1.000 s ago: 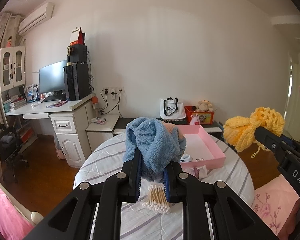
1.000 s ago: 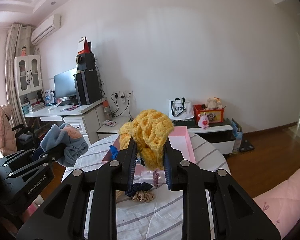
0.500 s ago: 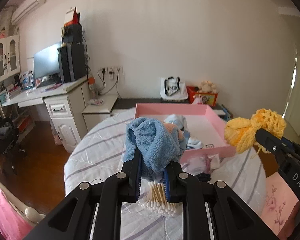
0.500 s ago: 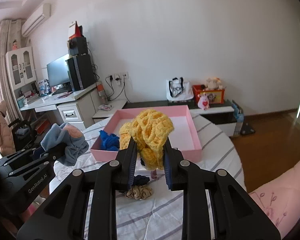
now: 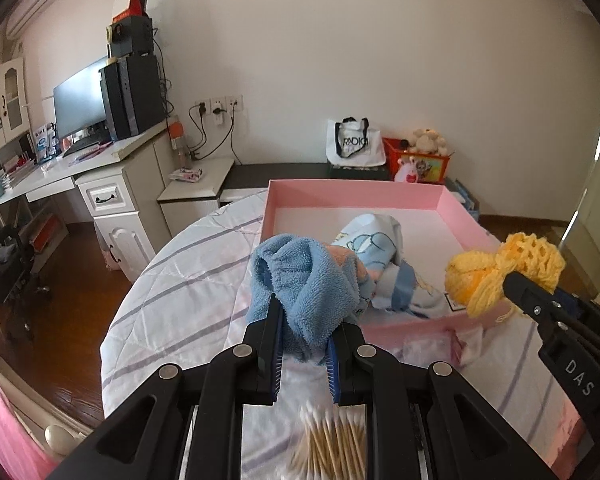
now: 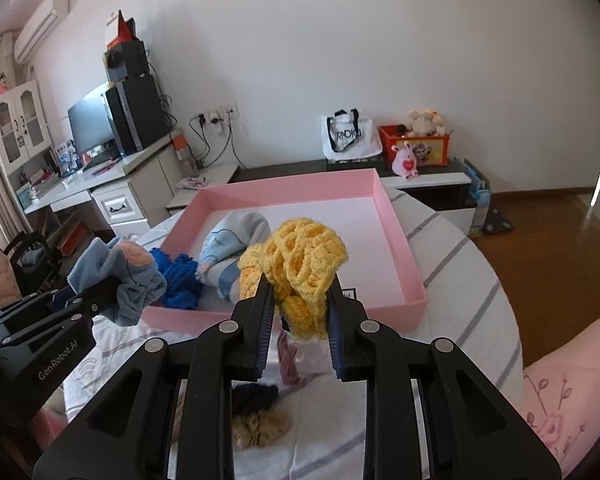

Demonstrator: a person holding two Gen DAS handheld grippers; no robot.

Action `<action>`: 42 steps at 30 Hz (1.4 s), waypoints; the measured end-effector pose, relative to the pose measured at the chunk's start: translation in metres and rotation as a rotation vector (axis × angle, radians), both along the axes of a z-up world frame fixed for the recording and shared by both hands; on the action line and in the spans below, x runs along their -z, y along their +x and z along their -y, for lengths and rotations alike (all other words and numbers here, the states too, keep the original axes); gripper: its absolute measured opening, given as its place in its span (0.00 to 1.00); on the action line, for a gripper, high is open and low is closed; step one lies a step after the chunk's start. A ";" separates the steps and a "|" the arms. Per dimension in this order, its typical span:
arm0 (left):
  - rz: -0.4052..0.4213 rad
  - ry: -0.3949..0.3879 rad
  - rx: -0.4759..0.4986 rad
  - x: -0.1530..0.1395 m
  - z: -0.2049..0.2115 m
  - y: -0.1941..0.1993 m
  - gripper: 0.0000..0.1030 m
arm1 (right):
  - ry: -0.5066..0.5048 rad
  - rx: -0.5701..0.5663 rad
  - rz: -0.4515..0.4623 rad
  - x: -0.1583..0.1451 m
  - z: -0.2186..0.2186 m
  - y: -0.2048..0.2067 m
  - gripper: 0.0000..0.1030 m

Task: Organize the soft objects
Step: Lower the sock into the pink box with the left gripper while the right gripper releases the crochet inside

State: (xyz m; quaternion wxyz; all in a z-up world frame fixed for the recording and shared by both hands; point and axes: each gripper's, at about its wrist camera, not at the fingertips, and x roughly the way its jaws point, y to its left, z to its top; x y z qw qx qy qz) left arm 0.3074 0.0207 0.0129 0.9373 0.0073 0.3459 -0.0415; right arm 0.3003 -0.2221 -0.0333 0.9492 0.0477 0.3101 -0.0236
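- Left wrist view: my left claw [image 5: 303, 330] is pinching the fluffy blue terry-cloth towel [image 5: 306, 280], and the shallow pink cardboard tray [image 5: 354, 194] now fills far more of the picture than it did a second ago. The towel hangs right at the tray's near wall instead of well short of it.
- The heap of wooden cotton swabs [image 5: 332, 446] on the white striped quilted table [image 5: 180, 292] has slid towards the bottom edge and blurred, so I read the claw as passing over it towards the tray.
- In the right wrist view, my right claw [image 6: 300, 308] is clamped on the yellow chunky crocheted yarn piece [image 6: 296, 268]. That bundle now sits over the tray's near wall, whereas earlier it covered the tray's middle from further off.
- Already lying in the tray are a pale blue printed cloth [image 6: 232, 240] and a bright blue knitted piece [image 6: 178, 276], at the near left.
- A dark blue scrunchie [image 6: 254, 398] and a tan scrunchie [image 6: 260, 428] stay on the table below the right claw, so sorting is not finished.
- My judgement: both carries are almost over; each claw needs to clear the wall, then let go over bare tray floor.
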 end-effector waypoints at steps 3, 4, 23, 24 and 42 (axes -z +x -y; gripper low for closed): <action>-0.025 0.003 -0.004 0.000 0.006 0.032 0.14 | 0.005 0.000 -0.025 0.004 0.003 0.018 0.21; -0.032 0.003 -0.003 0.000 0.008 0.041 0.14 | 0.004 0.000 -0.032 0.005 0.004 0.024 0.21; -0.097 0.068 -0.041 0.026 0.034 0.204 0.78 | -0.038 0.002 -0.125 0.025 0.011 0.097 0.59; -0.091 0.059 -0.047 0.028 0.034 0.204 0.81 | -0.038 0.005 -0.122 0.024 0.012 0.097 0.64; -0.074 0.007 -0.069 0.043 0.010 0.149 0.97 | -0.070 0.078 -0.099 0.012 0.018 0.083 1.00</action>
